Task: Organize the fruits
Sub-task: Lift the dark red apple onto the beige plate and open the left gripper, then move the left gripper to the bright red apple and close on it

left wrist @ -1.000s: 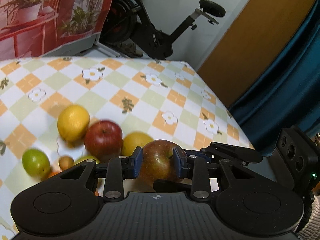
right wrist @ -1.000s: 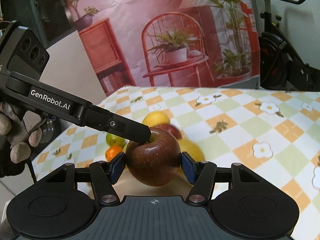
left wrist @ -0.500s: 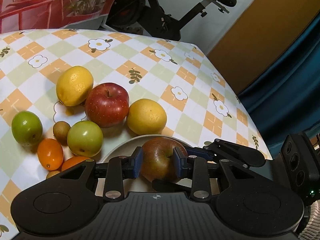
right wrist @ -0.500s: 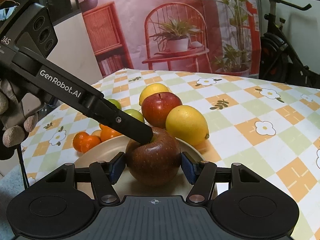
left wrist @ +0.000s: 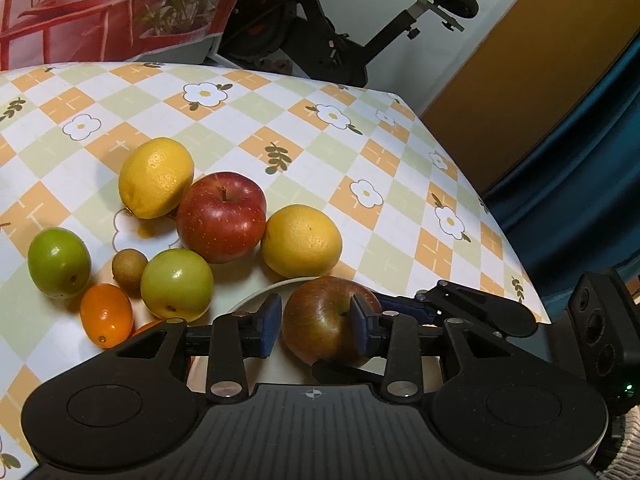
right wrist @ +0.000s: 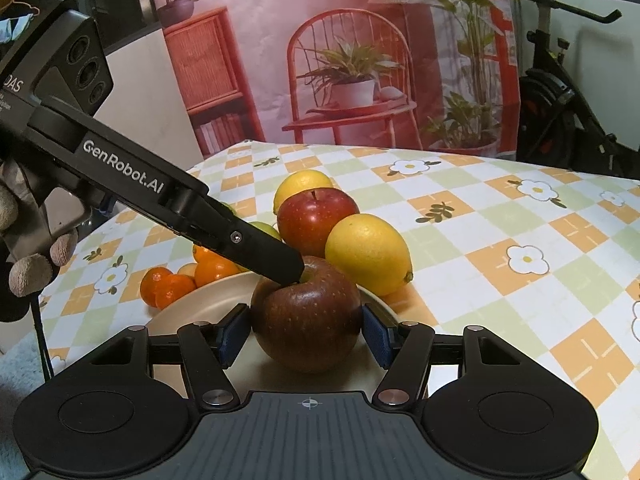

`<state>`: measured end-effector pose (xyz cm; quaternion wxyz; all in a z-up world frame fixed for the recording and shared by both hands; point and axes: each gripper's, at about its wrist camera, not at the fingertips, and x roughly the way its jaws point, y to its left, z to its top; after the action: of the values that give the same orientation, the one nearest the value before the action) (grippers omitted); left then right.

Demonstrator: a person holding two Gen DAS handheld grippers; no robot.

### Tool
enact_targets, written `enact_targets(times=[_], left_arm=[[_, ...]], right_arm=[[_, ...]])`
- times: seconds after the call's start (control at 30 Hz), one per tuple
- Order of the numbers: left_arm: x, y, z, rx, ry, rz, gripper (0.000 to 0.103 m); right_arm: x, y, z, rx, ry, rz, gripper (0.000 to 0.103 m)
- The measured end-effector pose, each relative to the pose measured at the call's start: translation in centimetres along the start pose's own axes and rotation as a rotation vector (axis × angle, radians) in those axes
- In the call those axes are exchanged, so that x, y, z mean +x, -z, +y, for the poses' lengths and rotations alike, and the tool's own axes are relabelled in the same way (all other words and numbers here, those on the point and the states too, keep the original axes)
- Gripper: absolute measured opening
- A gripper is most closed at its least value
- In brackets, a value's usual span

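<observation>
A dark red apple (left wrist: pixel 328 318) (right wrist: pixel 306 320) sits on a cream plate (right wrist: pixel 192 312) (left wrist: pixel 248 300). My left gripper (left wrist: pixel 314 330) is around the apple with a small gap at the left pad; it has opened. In the right wrist view the left gripper's finger (right wrist: pixel 256 248) rests on top of the apple. My right gripper (right wrist: pixel 306 336) is around the same apple with small gaps at both pads; it is open too.
On the checkered tablecloth lie two lemons (left wrist: pixel 156 178) (left wrist: pixel 302 246), a red apple (left wrist: pixel 222 216), two green fruits (left wrist: pixel 58 262) (left wrist: pixel 176 290), a small kiwi (left wrist: pixel 129 269) and oranges (left wrist: pixel 106 314) (right wrist: pixel 166 286). The table edge (left wrist: pixel 500 216) runs at the right. An exercise bike (left wrist: pixel 320 36) stands behind.
Both grippers came down with the dark apple onto the plate. Both pairs of jaws have spread a little and let the apple go.
</observation>
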<state>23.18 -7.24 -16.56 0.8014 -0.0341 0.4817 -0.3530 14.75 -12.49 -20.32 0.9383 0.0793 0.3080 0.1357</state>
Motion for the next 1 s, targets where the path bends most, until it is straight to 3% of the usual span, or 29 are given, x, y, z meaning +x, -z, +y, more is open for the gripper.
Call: enact_targets(times=[0.4,0.67,1.0], left_arm=[[-2.9,-1.6,0.3,-0.015,-0.042,-0.099,0.04],[-4.1,-3.3,0.2,-0.018,-0.116,-0.174,0.04],[-2.4,-4.5,0.3,-0.007,-0.169,-0.158,0.039]], right_arm=[[-1.9,-1.6,-0.4,0.011,0.008,-0.034,0.06],[-2.6,-3.7,-2.6,0.043,0.04,-0.065,0.06],[0.0,-5.5,-5.6,0.105,0.088,-0.015,0.06]])
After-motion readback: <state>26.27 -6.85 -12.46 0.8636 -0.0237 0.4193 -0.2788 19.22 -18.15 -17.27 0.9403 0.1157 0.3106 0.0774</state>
